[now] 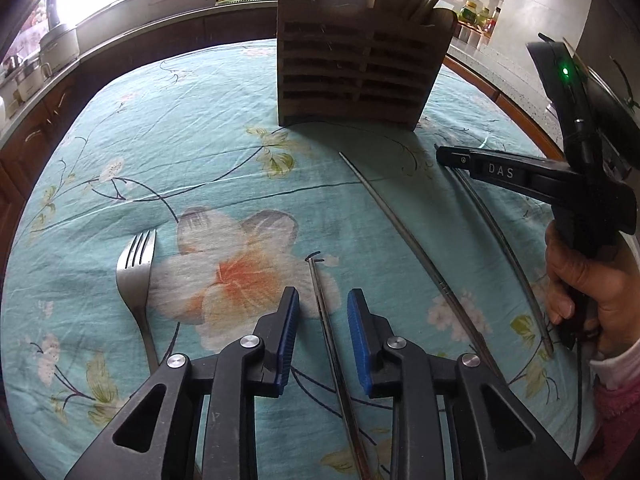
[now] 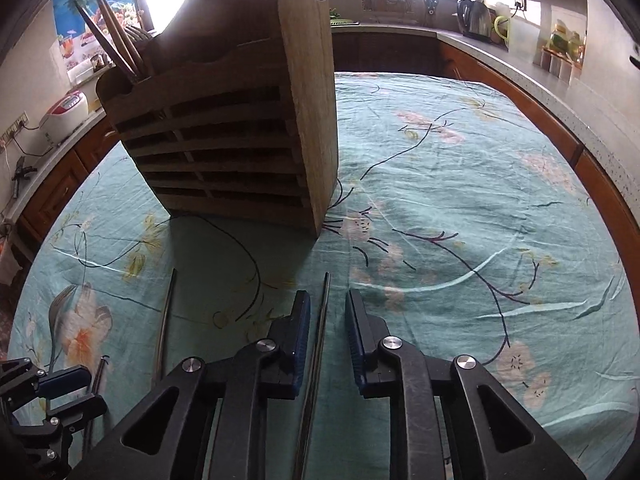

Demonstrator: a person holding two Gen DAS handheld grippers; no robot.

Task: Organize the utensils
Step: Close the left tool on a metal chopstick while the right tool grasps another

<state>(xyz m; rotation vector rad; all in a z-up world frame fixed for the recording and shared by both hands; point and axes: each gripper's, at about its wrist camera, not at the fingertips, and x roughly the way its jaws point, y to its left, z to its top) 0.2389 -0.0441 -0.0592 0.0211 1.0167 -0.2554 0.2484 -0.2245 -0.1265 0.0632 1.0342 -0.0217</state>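
A wooden slatted utensil holder (image 1: 356, 64) stands at the far middle of the table and holds chopsticks; it also shows in the right wrist view (image 2: 232, 136). Three metal chopsticks lie on the floral cloth. My left gripper (image 1: 323, 312) is open, its blue pads either side of one chopstick (image 1: 325, 320). A second chopstick (image 1: 404, 236) lies to its right. My right gripper (image 2: 328, 316) is open over the third chopstick (image 2: 322, 320), which also shows in the left wrist view (image 1: 504, 248). A metal fork (image 1: 136, 280) lies at the left.
The teal floral tablecloth (image 2: 460, 184) covers the table. Kitchen counters (image 2: 520, 64) with a kettle and jars curve around the back and right. A rice cooker (image 2: 66, 108) stands on the left counter. The right hand holds its gripper handle (image 1: 588, 208).
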